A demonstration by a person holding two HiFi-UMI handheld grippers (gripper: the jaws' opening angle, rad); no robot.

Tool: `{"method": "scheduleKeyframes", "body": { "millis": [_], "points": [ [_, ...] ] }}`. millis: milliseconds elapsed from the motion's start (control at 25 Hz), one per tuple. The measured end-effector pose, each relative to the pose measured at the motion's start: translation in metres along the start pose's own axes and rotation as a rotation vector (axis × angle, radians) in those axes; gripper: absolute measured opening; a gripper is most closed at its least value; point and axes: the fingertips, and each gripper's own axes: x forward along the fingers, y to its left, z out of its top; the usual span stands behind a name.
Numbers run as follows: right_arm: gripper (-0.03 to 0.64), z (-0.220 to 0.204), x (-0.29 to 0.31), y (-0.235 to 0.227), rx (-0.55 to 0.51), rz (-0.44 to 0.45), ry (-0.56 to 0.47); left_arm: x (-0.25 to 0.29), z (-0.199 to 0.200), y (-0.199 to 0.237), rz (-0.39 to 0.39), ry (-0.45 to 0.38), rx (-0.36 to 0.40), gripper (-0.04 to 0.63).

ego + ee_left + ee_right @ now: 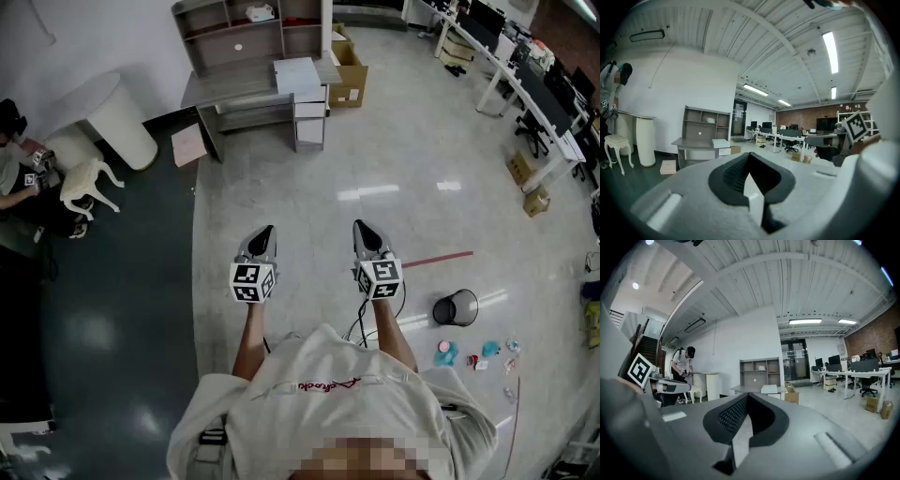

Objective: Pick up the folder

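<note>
L gripper (266,231) & R gripper (362,227): jaws together, empty, side by side. Pale folder (296,75) lies on grey desk (220,91), well apart.

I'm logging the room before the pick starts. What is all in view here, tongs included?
desk with shelves: one, grey, far end by the white wall
folder: one, pale, flat on the desk's right end; probably the folder
cardboard box: one, brown, floor right of the desk
flat cardboard: one, brown, floor left of the desk
round stand: one, white, left of the desk
small stool: one, white, on the dark floor
waste bin: one, black, floor at right
tape strip: one, red, pale floor
other person: one, light shirt, near the stand
left tongs: one, grey, shut, empty
right tongs: one, grey, shut, empty
</note>
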Motion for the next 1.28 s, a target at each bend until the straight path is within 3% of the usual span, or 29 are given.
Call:
{"method": "scheduleKeyframes", "body": {
  "millis": [560,1280],
  "points": [
    [0.005,0.006,-0.004,-0.007,0.004,0.009,-0.006,0.002,0.014,0.002,0.008,-0.01,0.006,-0.001],
    [0.006,-0.002,-0.013,-0.043,-0.012,0.076,0.001,0.027,0.005,-0.054,0.023,-0.005,-0.015,0.0]
  ]
}}
